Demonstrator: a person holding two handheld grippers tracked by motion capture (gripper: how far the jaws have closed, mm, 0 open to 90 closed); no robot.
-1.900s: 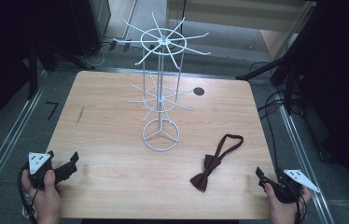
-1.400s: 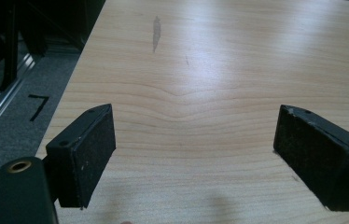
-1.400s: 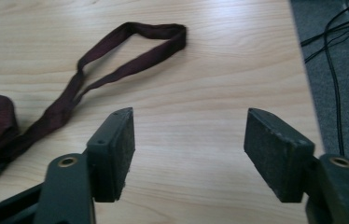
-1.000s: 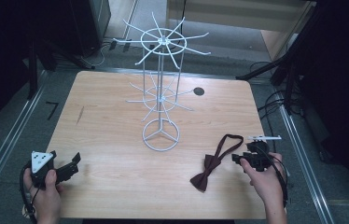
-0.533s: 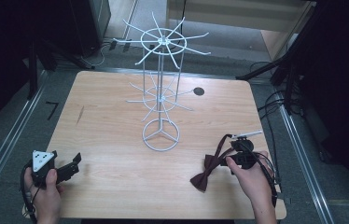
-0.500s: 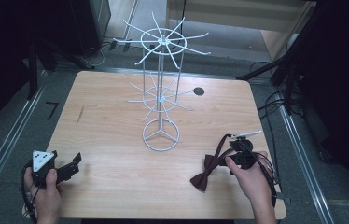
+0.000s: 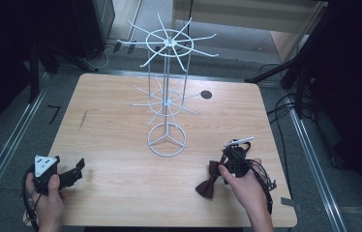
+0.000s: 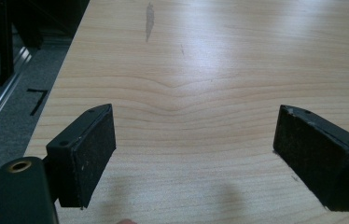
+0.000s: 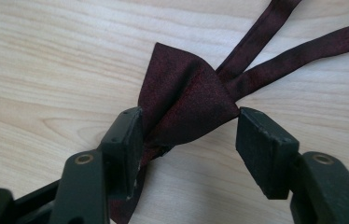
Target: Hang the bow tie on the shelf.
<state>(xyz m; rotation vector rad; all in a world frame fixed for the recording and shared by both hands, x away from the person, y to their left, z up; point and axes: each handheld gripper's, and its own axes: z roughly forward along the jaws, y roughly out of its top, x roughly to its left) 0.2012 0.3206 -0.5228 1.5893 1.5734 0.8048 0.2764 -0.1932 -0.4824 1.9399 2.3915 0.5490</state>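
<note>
A dark red bow tie (image 7: 207, 182) lies flat on the wooden table (image 7: 116, 121) near its front right. In the right gripper view its wing (image 9: 186, 95) sits between the jaws, with two straps running off to the upper right. My right gripper (image 7: 227, 162) (image 9: 189, 128) is open around that wing: the left jaw touches the cloth and the right jaw stands a little off it. My left gripper (image 7: 75, 170) (image 8: 196, 135) is held at the front left corner, wide open over bare wood.
A white wire display rack (image 7: 168, 96) with two tiers of spokes stands on a ring base at the table's middle. A small black round spot (image 7: 206, 94) lies behind it. Dark cables trail on the floor to the right.
My right gripper came in from the front right corner to the bow tie and now straddles its wing. The left gripper has barely moved.
</note>
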